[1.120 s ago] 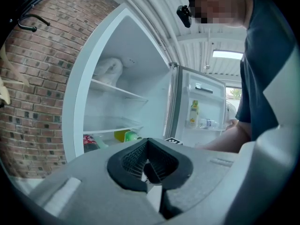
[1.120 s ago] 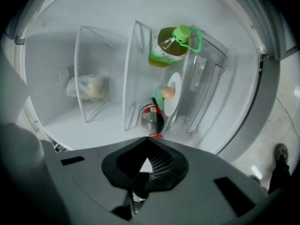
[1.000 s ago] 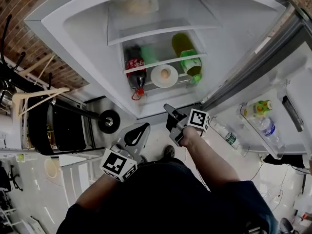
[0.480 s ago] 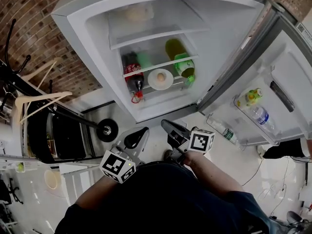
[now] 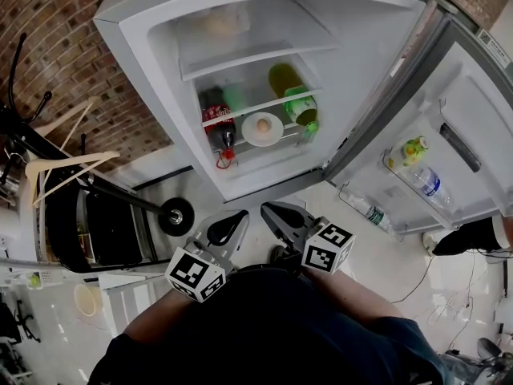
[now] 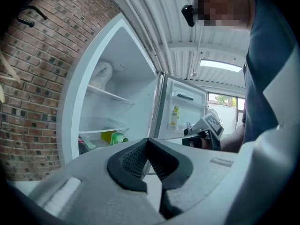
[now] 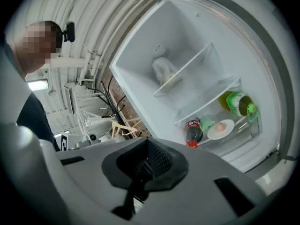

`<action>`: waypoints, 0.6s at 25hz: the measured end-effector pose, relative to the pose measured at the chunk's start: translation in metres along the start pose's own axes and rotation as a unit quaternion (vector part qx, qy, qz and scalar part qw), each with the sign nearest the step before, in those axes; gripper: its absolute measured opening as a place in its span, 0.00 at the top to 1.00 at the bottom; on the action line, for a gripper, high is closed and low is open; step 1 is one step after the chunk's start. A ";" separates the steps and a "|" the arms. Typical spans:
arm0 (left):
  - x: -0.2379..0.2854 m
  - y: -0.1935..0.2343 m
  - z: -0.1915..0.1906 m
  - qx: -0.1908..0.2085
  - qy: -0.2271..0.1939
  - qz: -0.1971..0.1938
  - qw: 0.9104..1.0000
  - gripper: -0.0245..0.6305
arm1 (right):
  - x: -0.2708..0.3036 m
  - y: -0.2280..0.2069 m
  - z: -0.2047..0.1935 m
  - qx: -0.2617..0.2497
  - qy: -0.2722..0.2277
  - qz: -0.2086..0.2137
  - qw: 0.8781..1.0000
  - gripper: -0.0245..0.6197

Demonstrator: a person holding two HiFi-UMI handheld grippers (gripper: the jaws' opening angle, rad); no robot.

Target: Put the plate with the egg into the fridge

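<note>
Both grippers, my left (image 5: 228,224) and right (image 5: 279,213), have jaws pressed together on nothing. The round white plate (image 5: 275,134), carrying one pale brown egg (image 5: 263,125), sits on the open white fridge's (image 5: 160,70) lower shelf, beside a dark cola bottle (image 5: 221,127).

Left claw (image 5: 231,221) closed, right claw (image 5: 274,212) closed, both empty, side by side

Cola btl (image 5: 218,123) & green btl (image 5: 298,106) apart; wooden hanger (image 5: 68,165) near brick wall (image 5: 48,46).
</note>
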State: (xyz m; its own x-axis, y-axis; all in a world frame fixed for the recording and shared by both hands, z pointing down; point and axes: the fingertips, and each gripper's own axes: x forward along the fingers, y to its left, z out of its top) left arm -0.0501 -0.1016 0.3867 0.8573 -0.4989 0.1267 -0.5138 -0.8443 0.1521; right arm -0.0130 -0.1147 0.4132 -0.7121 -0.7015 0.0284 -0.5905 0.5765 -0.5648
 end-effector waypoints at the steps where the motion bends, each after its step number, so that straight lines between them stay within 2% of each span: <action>1: -0.001 0.000 0.000 0.000 0.000 -0.001 1.000 0.96 | -0.001 0.002 0.000 -0.013 0.000 -0.001 1.000 0.95; 8: -0.001 -0.006 -0.003 0.000 0.002 -0.006 1.000 0.96 | -0.003 0.009 0.002 -0.084 -0.004 -0.017 0.996 0.95; 15: 0.000 -0.008 -0.003 0.001 0.001 -0.006 1.000 0.96 | -0.005 0.019 0.003 -0.176 0.003 -0.025 0.984 0.95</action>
State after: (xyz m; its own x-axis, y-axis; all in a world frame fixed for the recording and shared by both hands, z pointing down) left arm -0.0465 -0.0945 0.3881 0.8634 -0.4885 0.1263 -0.5035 -0.8504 0.1525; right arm -0.0195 -0.1020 0.3997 -0.6801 -0.7310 0.0556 -0.7196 0.6512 -0.2413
